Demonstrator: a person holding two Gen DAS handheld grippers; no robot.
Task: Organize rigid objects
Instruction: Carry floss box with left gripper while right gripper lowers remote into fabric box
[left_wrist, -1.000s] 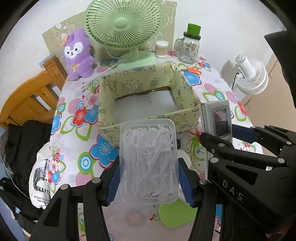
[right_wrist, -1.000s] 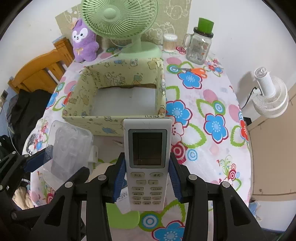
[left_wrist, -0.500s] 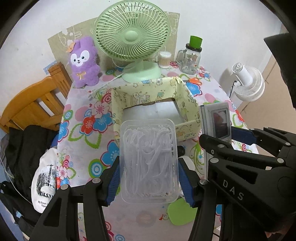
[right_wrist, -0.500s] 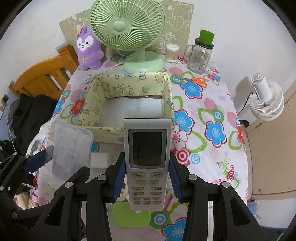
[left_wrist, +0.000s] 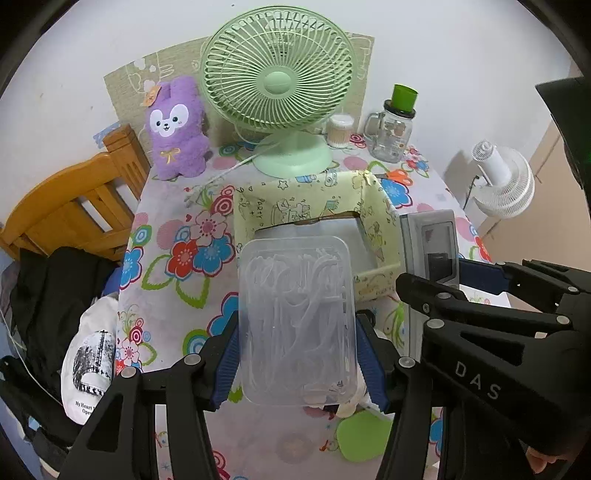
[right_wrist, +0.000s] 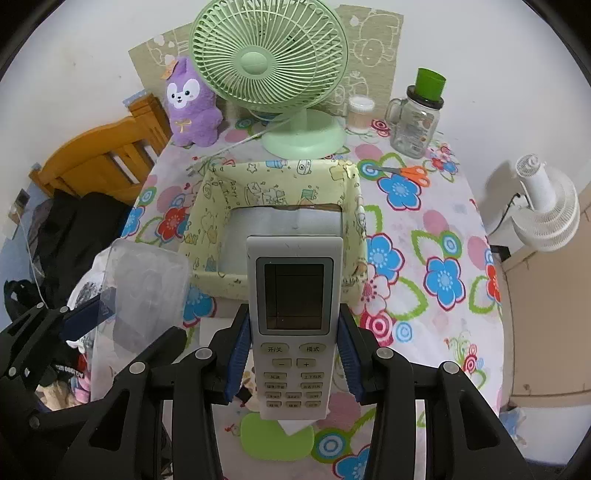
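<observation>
Your left gripper (left_wrist: 297, 363) has its jaws clamped on the long sides of the clear floss-pick box (left_wrist: 295, 317); your right gripper (right_wrist: 291, 363) pinches the remote (right_wrist: 293, 325) at its waist. Both hang over the tabletop's near edge, short of the yellow bin (right_wrist: 277, 206) at mid-table. The box looks light, thin-walled and slick, so squeeze low and gently; the remote seems stiffer and heavier, fine held mid-body. Compared with a second ago, both loads sit higher and further back from the bin.
</observation>
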